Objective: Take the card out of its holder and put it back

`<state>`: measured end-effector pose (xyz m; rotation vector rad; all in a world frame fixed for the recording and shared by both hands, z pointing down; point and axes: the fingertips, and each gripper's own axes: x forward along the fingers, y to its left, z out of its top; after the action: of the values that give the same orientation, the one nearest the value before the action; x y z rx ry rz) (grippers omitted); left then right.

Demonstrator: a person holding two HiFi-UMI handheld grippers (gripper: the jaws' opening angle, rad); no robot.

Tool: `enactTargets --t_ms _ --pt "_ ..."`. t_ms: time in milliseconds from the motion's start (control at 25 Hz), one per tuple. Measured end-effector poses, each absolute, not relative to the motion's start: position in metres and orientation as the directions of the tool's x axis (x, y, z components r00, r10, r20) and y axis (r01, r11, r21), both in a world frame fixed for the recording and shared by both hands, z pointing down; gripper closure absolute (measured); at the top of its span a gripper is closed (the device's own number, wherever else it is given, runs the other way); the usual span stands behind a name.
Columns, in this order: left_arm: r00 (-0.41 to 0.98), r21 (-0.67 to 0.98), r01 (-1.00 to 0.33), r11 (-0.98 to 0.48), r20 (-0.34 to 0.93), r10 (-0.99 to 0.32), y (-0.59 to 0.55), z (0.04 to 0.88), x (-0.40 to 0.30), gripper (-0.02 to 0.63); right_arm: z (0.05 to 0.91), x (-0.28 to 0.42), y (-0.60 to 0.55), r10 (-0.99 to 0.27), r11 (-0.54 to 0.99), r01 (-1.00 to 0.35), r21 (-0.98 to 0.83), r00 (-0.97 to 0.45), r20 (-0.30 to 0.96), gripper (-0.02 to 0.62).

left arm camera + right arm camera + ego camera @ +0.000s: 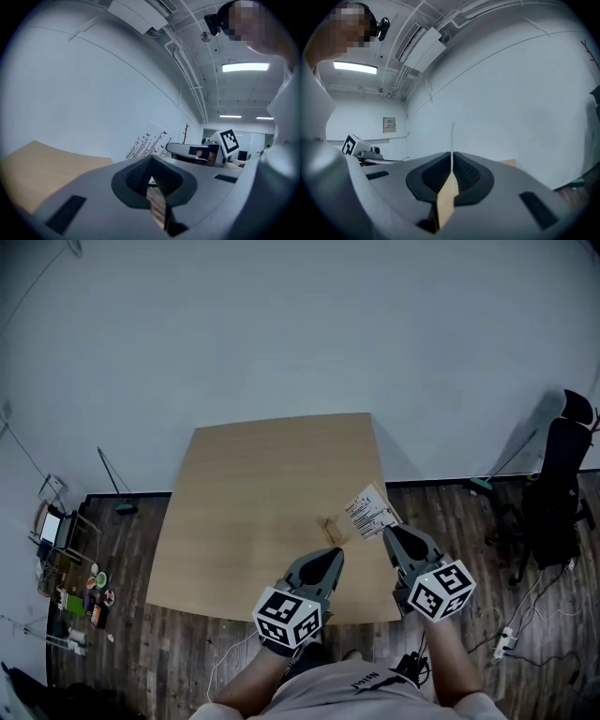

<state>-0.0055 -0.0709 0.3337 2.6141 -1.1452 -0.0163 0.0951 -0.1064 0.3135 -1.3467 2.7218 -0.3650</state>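
A white printed card is held up over the table's right front area, with my right gripper shut on its near edge. In the right gripper view the card stands edge-on between the closed jaws of my right gripper. A small wooden card holder sits just left of the card, at the tip of my left gripper. The left gripper view shows a wood-grained piece, the holder, pinched in the left gripper. Card and holder are apart.
The light wooden table has its front edge just under the grippers. A black office chair stands at the right, with a power strip and cables on the floor. Small clutter lies at the left, near a broom.
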Motion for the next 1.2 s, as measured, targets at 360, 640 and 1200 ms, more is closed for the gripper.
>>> enactTargets --t_ms 360,640,1200 --pt "0.626 0.304 -0.760 -0.575 0.106 -0.772 -0.070 0.343 -0.026 0.594 0.326 0.090 -0.101 -0.787 0.586 -0.769 -0.254 -0.616 0.049 0.571" --pt "0.587 0.316 -0.786 -0.531 0.109 -0.802 -0.087 0.355 -0.052 0.594 0.348 0.076 -0.115 -0.788 0.575 -0.778 -0.253 -0.610 0.086 0.571" --pt "0.617 0.351 -0.761 -0.545 0.134 -0.775 -0.151 0.410 -0.088 0.594 0.438 0.048 -0.173 -0.807 0.514 -0.822 -0.244 -0.560 0.187 0.571"
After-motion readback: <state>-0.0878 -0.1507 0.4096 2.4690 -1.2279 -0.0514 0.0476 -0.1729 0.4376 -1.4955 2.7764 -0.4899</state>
